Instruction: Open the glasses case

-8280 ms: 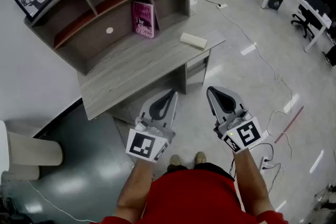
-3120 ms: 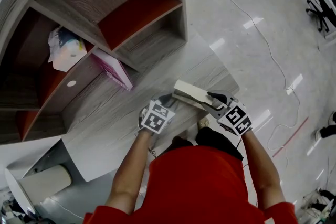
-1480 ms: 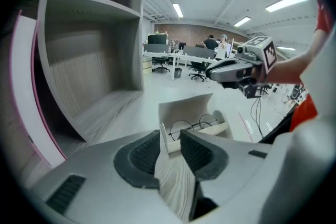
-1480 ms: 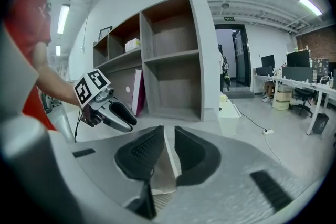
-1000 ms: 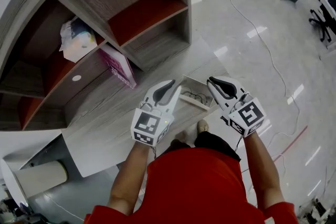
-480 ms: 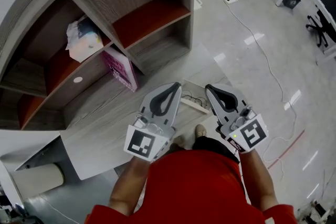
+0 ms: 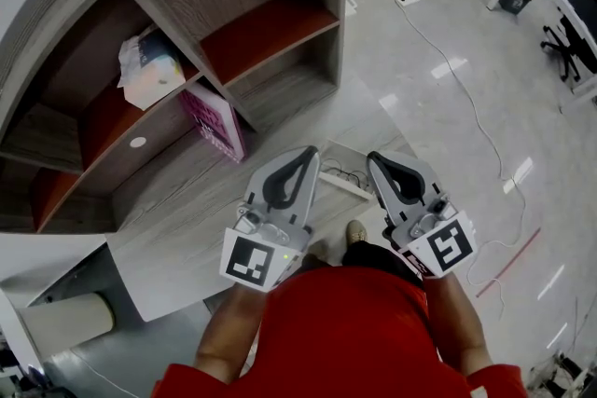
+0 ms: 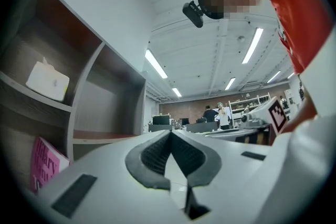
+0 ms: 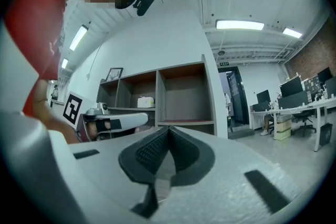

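1. The left claw point(image 7: 307, 152) is held above the table point(image 7: 177, 200), roughly level, and points toward the shelf unit point(image 7: 270, 23).
2. In the left gripper view the jaws of the left claw point(image 8: 170, 134) have just been closing. They now meet at the tips with nothing between the ribbed pads.
3. The right claw point(image 7: 375, 159) is held beside it at about the same height, apart from it, and also points toward the shelf unit.
4. In the right gripper view the jaws of the right claw point(image 9: 168, 129) are pressed together and hold nothing.
5. The glasses case point(image 7: 340, 182) lies open on the near corner of the table, below the two claws. Only a strip of it shows in the gap between them. Neither claw touches it.
6. Thin dark shapes show inside the case, too small to name.
7. A pink book point(image 7: 216, 123) stands leaning against the shelf unit at the back of the table.
8. A white tissue pack point(image 7: 149, 70) sits on a red-lined shelf above the book.
9. The person's red shirt point(image 7: 345, 331) fills the bottom of the head view.
10. A cable point(image 7: 457, 79) runs across the shiny floor point(image 7: 420, 107) to the right of the table.
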A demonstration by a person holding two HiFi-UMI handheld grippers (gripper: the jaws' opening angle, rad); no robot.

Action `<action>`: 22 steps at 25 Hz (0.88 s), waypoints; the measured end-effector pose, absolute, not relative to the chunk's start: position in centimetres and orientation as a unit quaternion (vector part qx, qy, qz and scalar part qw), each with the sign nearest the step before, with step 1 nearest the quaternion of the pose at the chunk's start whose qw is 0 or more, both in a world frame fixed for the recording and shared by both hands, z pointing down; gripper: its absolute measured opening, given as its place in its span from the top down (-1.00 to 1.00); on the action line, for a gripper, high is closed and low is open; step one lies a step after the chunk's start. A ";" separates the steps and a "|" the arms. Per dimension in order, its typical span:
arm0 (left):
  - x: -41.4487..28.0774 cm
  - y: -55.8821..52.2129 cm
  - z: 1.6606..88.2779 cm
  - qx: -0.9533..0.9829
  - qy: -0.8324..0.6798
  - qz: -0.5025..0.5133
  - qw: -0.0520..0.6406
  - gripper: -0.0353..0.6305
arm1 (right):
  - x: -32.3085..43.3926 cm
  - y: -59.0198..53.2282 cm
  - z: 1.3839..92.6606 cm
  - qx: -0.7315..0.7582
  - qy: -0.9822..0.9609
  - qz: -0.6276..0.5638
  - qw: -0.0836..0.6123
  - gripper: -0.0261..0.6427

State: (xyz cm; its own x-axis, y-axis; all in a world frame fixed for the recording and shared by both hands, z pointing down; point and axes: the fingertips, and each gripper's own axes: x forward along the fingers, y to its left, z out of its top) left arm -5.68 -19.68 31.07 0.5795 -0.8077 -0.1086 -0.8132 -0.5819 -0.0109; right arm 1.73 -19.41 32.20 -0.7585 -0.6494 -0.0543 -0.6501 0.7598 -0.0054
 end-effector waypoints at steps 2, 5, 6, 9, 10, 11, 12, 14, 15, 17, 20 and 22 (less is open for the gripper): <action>-5.5 -19.6 31.1 -0.890 0.453 0.046 0.030 0.87 | 1.8 -19.4 32.1 -0.347 0.937 0.014 0.029 0.91; -5.4 -19.6 31.2 -0.892 0.449 0.045 0.031 0.87 | 1.8 -19.2 32.4 -0.349 0.937 0.014 0.024 0.91; -5.4 -19.6 31.3 -0.892 0.449 0.045 0.030 0.87 | 1.9 -19.2 32.4 -0.350 0.936 0.016 0.024 0.91; -5.4 -19.6 31.4 -0.892 0.450 0.043 0.028 0.87 | 1.9 -19.2 32.5 -0.352 0.936 0.016 0.023 0.91; -5.5 -19.6 31.4 -0.892 0.450 0.042 0.028 0.87 | 1.9 -19.2 32.6 -0.352 0.936 0.015 0.022 0.91; -5.5 -19.7 31.4 -0.891 0.450 0.042 0.028 0.87 | 1.9 -19.2 32.6 -0.352 0.936 0.015 0.022 0.91; -5.5 -19.7 31.3 -0.891 0.451 0.043 0.028 0.87 | 2.0 -19.2 32.6 -0.352 0.936 0.015 0.023 0.91; -5.5 -19.7 31.3 -0.891 0.451 0.044 0.028 0.87 | 2.0 -19.3 32.6 -0.353 0.935 0.015 0.023 0.91; -5.6 -19.7 31.3 -0.891 0.452 0.044 0.028 0.87 | 2.0 -19.3 32.6 -0.353 0.935 0.015 0.024 0.91; -5.6 -19.7 31.4 -0.890 0.453 0.043 0.026 0.87 | 2.0 -19.4 32.5 -0.353 0.935 0.017 0.028 0.91; -5.6 -19.8 31.5 -0.890 0.453 0.043 0.026 0.87 | 2.0 -19.4 32.7 -0.352 0.936 0.016 0.026 0.91; -5.6 -19.8 31.5 -0.890 0.453 0.043 0.025 0.87 | 2.1 -19.4 32.8 -0.352 0.936 0.015 0.023 0.91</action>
